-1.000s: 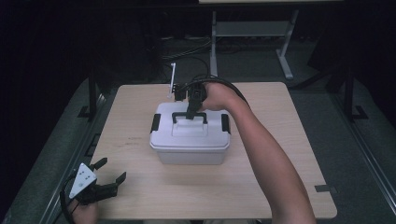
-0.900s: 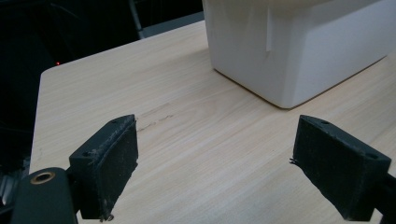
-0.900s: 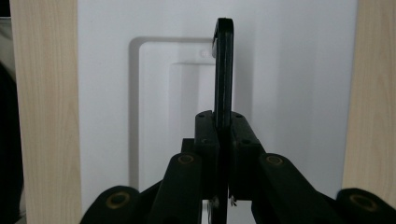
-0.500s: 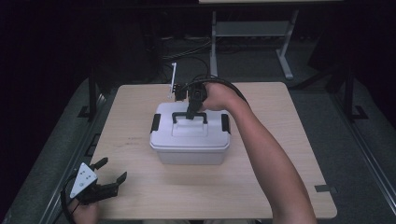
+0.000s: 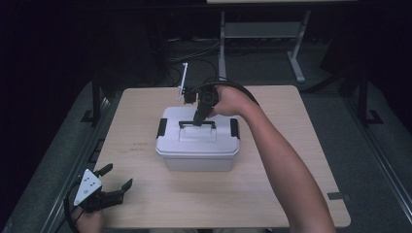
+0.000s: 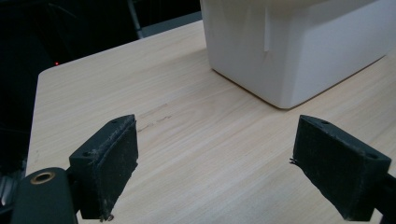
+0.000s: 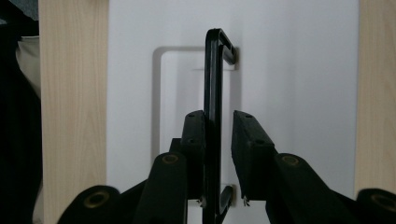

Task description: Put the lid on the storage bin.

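Handle between parted fingers

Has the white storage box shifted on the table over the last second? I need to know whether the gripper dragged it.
No. The white storage box sits at the same spot between the table edges as earlier.

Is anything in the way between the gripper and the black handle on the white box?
No. The black handle stands upright right between the right gripper's jaws, which have just been opening. One pad looks against it, a gap shows at the other. Nothing else sits on the white box lid there.
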Demonstrator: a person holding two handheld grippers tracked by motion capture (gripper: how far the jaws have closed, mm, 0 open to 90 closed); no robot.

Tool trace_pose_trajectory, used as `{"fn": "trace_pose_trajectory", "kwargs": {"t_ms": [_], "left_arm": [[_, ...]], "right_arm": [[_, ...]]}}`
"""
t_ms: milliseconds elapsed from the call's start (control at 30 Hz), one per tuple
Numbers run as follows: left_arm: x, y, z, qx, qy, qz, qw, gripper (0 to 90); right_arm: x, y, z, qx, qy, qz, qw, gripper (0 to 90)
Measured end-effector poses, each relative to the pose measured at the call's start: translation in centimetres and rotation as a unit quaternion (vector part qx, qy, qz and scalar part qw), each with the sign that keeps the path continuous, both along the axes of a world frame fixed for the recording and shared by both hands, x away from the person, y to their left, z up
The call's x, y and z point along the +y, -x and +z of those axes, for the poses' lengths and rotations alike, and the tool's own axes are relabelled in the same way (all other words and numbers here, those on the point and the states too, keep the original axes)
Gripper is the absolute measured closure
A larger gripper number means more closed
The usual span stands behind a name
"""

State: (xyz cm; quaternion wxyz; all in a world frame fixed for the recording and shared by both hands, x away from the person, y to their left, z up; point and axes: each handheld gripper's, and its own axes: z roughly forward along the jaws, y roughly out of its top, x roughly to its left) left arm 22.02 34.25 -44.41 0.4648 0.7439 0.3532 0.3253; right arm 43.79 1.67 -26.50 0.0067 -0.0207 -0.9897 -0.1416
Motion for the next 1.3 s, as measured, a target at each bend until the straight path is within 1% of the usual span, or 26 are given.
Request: {"fn": "trace_pose_trajectory", "kwargs": {"t_ms": [167, 233, 267, 367, 433, 467, 567, 667, 867, 1133, 1167, 1300], "left_arm": [[-0.1, 0.0, 0.0, 0.0, 0.001, -0.001, 1.0, 13.5], [-0.1, 0.0, 0.0, 0.001, -0.002, -0.001, 1.0, 13.5], [-0.1, 0.0, 0.0, 0.0, -0.002, -0.002, 1.0, 13.5], [-0.2, 0.0, 0.0, 0.001, -0.002, -0.002, 1.0, 13.6], [-0.2, 0.0, 0.0, 0.001, -0.004, -0.002, 1.0, 13.5], [-0.2, 0.0, 0.0, 0.001, -0.003, -0.003, 1.0, 13.5], [-0.3, 0.0, -0.1, 0.002, -0.002, -0.003, 1.0, 13.5], [-0.4, 0.0, 0.0, 0.002, -0.004, -0.004, 1.0, 13.5], [-0.4, 0.0, 0.0, 0.002, -0.005, -0.004, 1.0, 13.5], [-0.4, 0.0, 0.0, 0.002, -0.005, -0.004, 1.0, 13.5], [-0.4, 0.0, 0.0, 0.002, -0.006, -0.004, 1.0, 13.5], [-0.4, 0.0, 0.0, 0.002, -0.009, -0.005, 0.9999, 13.5]], "right_arm": [[-0.2, 0.2, 0.3, 0.0, -0.003, -0.001, 1.0, 71.1], [-0.4, 0.3, 0.4, -0.002, -0.006, -0.002, 1.0, 70.2], [-0.7, 0.4, 0.6, -0.002, -0.013, -0.006, 0.9999, 69.5], [-1.0, 0.4, 0.6, -0.002, -0.013, -0.009, 0.9999, 68.1], [-1.4, 0.4, 0.6, -0.002, -0.014, -0.013, 0.9998, 66.5], [-1.7, 0.4, 0.6, -0.001, -0.011, -0.021, 0.9997, 65.1], [-2.3, 0.4, 0.7, -0.003, -0.017, -0.023, 0.9996, 64.7], [-3.3, 0.5, 0.9, -0.005, -0.018, -0.035, 0.9992, 64.1], [-4.2, 0.6, 0.9, -0.007, -0.019, -0.043, 0.9989, 62.6], [-5.4, 0.7, 0.6, -0.005, -0.018, -0.06, 0.998, 56.8], [-5.8, 0.7, 0.4, -0.007, -0.018, -0.062, 0.9979, 54.9], [-6.3, 0.8, 0.3, -0.007, -0.014, -0.071, 0.9974, 53.6]]}}
